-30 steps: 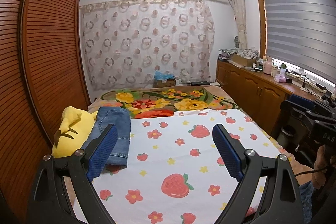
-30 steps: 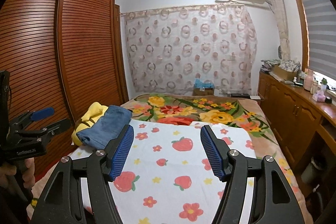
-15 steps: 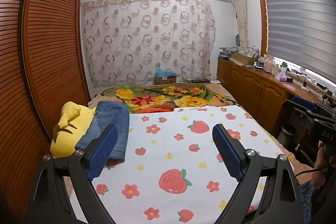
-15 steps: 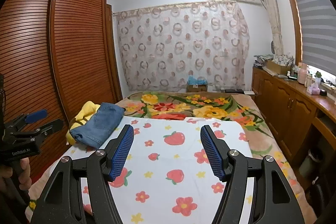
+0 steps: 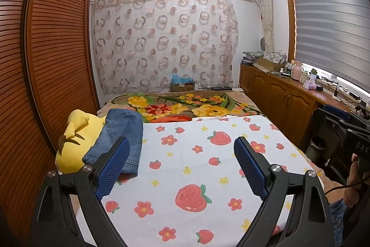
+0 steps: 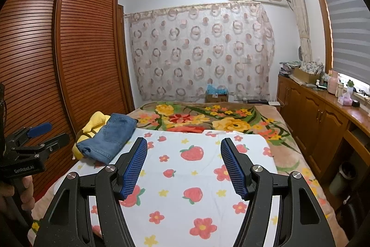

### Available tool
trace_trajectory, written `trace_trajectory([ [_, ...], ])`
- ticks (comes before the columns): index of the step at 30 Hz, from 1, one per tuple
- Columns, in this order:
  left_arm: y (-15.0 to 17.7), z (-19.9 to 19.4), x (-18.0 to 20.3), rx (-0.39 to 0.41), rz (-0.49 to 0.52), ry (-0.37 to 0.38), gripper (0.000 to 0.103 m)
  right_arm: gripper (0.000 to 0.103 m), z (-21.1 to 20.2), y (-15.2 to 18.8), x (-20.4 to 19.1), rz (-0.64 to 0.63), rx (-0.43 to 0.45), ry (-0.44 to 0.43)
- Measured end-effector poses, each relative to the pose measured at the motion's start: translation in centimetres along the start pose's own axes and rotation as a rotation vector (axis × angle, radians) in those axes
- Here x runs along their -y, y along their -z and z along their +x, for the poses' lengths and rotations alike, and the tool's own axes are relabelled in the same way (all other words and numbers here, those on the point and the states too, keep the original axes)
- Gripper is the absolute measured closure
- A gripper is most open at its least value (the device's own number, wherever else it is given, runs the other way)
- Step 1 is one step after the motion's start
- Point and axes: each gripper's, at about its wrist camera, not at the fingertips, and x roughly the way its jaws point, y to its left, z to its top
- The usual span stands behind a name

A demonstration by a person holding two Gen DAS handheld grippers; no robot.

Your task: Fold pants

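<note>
Both hand-held grippers hover above the bed with jaws spread wide and nothing between them: the left hand-held gripper (image 5: 181,167) over the strawberry sheet (image 5: 196,168) near the bed's left side, the right hand-held gripper (image 6: 183,164) over the sheet's middle. Folded blue jeans (image 6: 109,137) lie at the left edge of the bed, resting partly on a yellow plush toy (image 5: 74,142), beside the slatted wardrobe (image 6: 69,61).

Home bedroom: bed (image 5: 231,105), wardrobe (image 6: 69,50).
</note>
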Motion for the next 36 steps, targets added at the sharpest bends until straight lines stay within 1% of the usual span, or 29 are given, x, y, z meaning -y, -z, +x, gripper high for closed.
trace_trajectory([
  [36,0.14,0.13,-0.16,-0.003,0.001,0.001,0.011,0.035,-0.32,0.37,0.8,-0.006,-0.002,-0.004],
])
